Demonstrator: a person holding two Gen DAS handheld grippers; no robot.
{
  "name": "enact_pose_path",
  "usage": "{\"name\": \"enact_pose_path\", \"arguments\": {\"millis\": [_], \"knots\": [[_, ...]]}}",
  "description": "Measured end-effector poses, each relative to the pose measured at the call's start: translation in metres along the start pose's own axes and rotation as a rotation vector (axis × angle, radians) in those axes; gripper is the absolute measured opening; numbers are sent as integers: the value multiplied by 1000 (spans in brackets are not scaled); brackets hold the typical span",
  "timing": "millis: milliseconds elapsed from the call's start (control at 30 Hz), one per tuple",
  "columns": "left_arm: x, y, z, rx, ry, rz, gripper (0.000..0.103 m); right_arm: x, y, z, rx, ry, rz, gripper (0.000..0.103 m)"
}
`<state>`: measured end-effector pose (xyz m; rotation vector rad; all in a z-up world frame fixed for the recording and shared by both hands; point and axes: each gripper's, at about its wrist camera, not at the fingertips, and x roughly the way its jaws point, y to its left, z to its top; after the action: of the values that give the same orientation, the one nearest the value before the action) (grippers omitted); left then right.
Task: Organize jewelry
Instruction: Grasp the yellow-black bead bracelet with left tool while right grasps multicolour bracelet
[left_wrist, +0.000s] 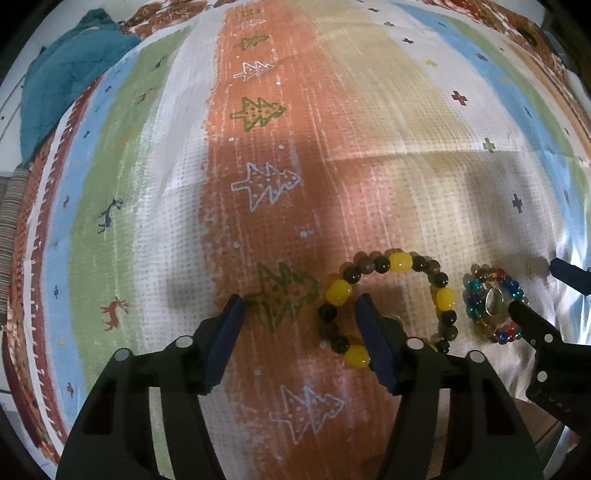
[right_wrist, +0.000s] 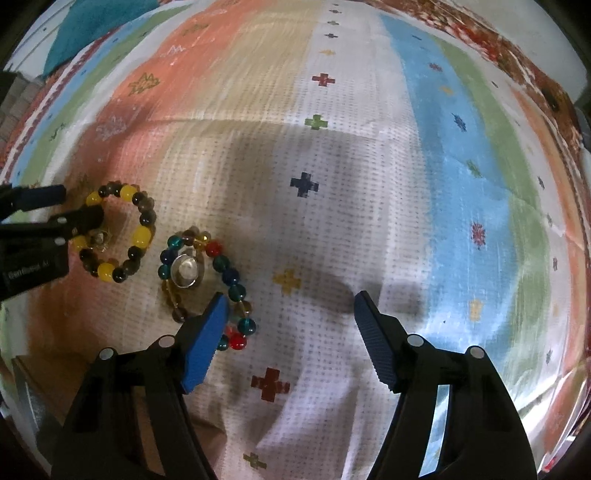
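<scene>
Striped cloth (left_wrist: 369, 110) under two bead bracelets (left_wrist: 391, 302), one ring (right_wrist: 186, 271).

Both my fisheye views bulge hard, the striped cloth (left_wrist: 369, 110) curving away into dark corners. Its far part is brightly lit; nearer my fingers broad soft-edged shadows dim it. The right-wrist view is slightly smeared, and colours look washed toward the rim.

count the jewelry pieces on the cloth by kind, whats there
beaded bracelets: 2, the yellow and dark bead bracelet and the multicolour glass bead bracelet
silver rings: 1, the silver ring lying inside the multicolour one
total: 3
A small object sits inside the yellow bracelet by the left gripper's finger; too unclear to count.
</scene>
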<state>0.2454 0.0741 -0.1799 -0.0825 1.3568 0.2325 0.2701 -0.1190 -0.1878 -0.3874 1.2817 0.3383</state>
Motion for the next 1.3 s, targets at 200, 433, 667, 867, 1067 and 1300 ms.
{"name": "enact_pose_path", "arguments": {"millis": [200,433,667,867,1067,1300], "knots": [[2,3,2,0,-2,-12,37,3,1,7,-5,-11,18,42],[-3,6,0,0,-7,-32,11,1,-1,11,-6,-47,-9,10],[-22,6,-1,-5,-40,-49,11,-18,-3,15,12,-103,41,10],[-48,-10,-8,39,-88,-48,11,-34,6,12,5,-138,73,10],[-72,-20,-9,40,-138,-87,11,-49,14,7,4,-169,94,10],[-86,-21,-13,36,-166,-94,11,-59,14,6,12,-189,100,10]]}}
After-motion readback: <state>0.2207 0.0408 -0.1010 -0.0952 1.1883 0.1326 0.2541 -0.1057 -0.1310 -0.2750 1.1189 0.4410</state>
